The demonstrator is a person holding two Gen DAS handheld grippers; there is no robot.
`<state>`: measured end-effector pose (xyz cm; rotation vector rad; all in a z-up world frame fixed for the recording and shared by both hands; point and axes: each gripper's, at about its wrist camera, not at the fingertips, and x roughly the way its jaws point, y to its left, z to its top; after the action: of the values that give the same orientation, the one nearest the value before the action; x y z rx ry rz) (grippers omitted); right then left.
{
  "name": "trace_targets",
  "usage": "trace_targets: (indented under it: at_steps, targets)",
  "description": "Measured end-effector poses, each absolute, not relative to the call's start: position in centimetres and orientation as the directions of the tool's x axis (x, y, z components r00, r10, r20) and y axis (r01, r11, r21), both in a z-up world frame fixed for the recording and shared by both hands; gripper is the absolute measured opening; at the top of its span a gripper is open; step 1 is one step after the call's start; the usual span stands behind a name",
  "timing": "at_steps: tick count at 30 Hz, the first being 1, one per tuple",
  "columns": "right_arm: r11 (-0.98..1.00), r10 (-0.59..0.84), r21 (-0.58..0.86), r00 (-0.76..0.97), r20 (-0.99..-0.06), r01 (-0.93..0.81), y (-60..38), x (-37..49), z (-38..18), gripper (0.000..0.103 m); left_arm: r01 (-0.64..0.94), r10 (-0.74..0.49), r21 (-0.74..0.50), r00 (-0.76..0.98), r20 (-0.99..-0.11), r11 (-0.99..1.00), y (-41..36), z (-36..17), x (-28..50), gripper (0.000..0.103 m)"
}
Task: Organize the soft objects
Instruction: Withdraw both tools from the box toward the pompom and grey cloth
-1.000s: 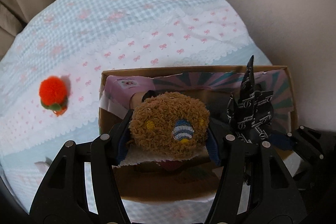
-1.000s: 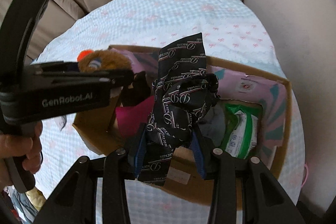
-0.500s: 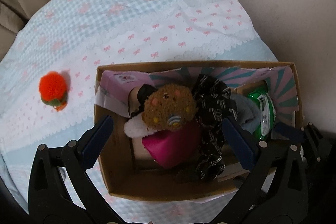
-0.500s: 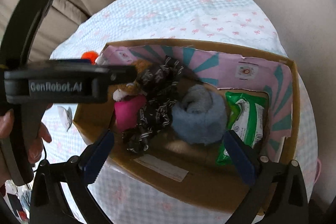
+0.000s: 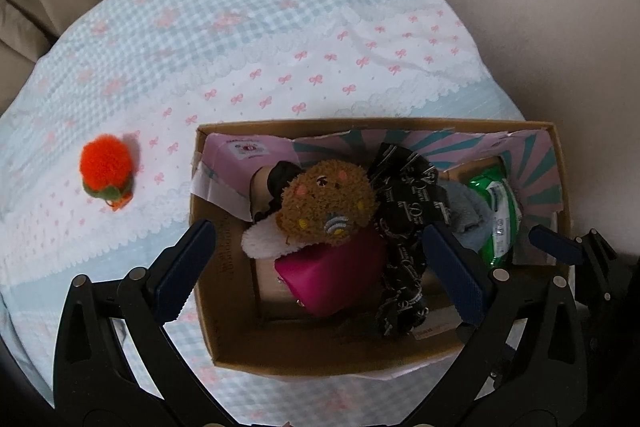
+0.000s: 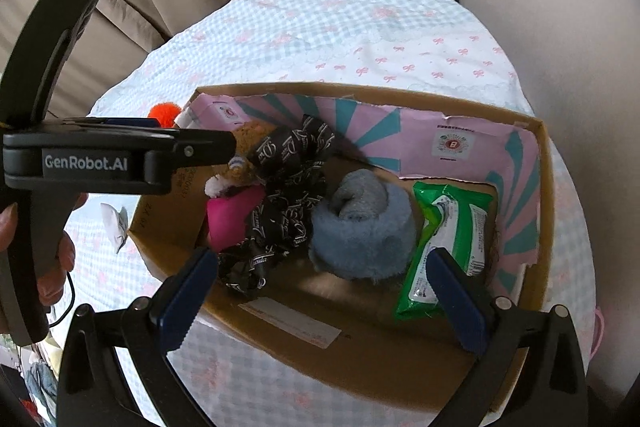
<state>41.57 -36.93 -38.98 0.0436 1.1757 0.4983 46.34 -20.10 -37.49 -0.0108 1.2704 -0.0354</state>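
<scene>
1. Left wrist view, and the one soft thing not yet put away is the orange pom-pom (image 5: 106, 167), alone on the gingham-covered counter (image 5: 256, 39), well apart from the cardboard box (image 5: 200, 227).
2. From the left tongs (image 5: 316, 263) it lies forward and off to the left, beyond the box's left wall. Those tongs stand wide, nothing between them, hovering over the box.
3. The right tongs (image 6: 322, 293) gape wide and empty too, hanging above the box's near wall. From here only a sliver of orange peeks out past the far left corner.
4. So the left hand looks nearer; I'd say the next reach is its job, a swing left across the box rim.
5. The pom-pom is near enough round, so no real long axis. Its green collar and small orange tab sit on the side toward the tongs, fluffy ball pointing away.
6. Inside the box: brown plush (image 5: 326, 205) on a magenta piece (image 5: 332, 277), black printed ribbon (image 6: 288, 195) running front to back, blue fleece (image 6: 360, 231), green wipes pack (image 6: 448, 247).
</scene>
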Motion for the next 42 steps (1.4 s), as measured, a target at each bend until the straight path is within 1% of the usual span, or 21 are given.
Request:
trace_targets:
  at_steps: [8, 16, 24, 27, 31, 37, 42]
  targets:
    - [0.899, 0.376, 0.249, 0.343, -0.861, -0.362, -36.3, 40.6, -34.9, 0.103, 0.042, -0.080, -0.070, 0.372, -0.925, 0.997, -19.3, -32.5, 44.3, 0.103]
    - [0.913, 0.357, 0.214, 0.426, -0.831, -0.347, -35.2, 38.3, -28.9, 0.103, 0.041, -0.105, -0.097, 0.462, -0.881, 0.994, -16.9, -26.2, 40.2, 0.103]
    - [0.940, 0.299, 0.152, 0.519, -0.801, -0.307, -33.3, 33.8, -23.0, 0.103, 0.031, -0.092, -0.091, 0.554, -0.827, 0.995, -12.8, -19.2, 33.3, 0.103]
    - [0.954, 0.267, 0.128, 0.573, -0.775, -0.272, -32.5, 31.7, -20.6, 0.103, 0.020, -0.089, -0.096, 0.591, -0.802, 0.995, -10.9, -17.0, 30.0, 0.103]
    - [0.969, 0.222, 0.091, 0.642, -0.733, -0.231, -30.8, 28.4, -17.0, 0.103, 0.019, -0.060, -0.063, 0.648, -0.759, 0.998, -8.6, -14.3, 25.4, 0.103]
    - [0.980, 0.186, 0.084, 0.669, -0.719, -0.182, -27.1, 24.3, -14.0, 0.103, 0.015, -0.049, -0.054, 0.697, -0.715, 0.998, -4.6, -11.8, 20.4, 0.103]
    - [0.986, 0.159, 0.089, 0.671, -0.724, -0.138, -23.7, 22.2, -12.8, 0.103, 0.019, -0.042, -0.041, 0.719, -0.694, 0.999, -0.1, -11.2, 18.0, 0.103]
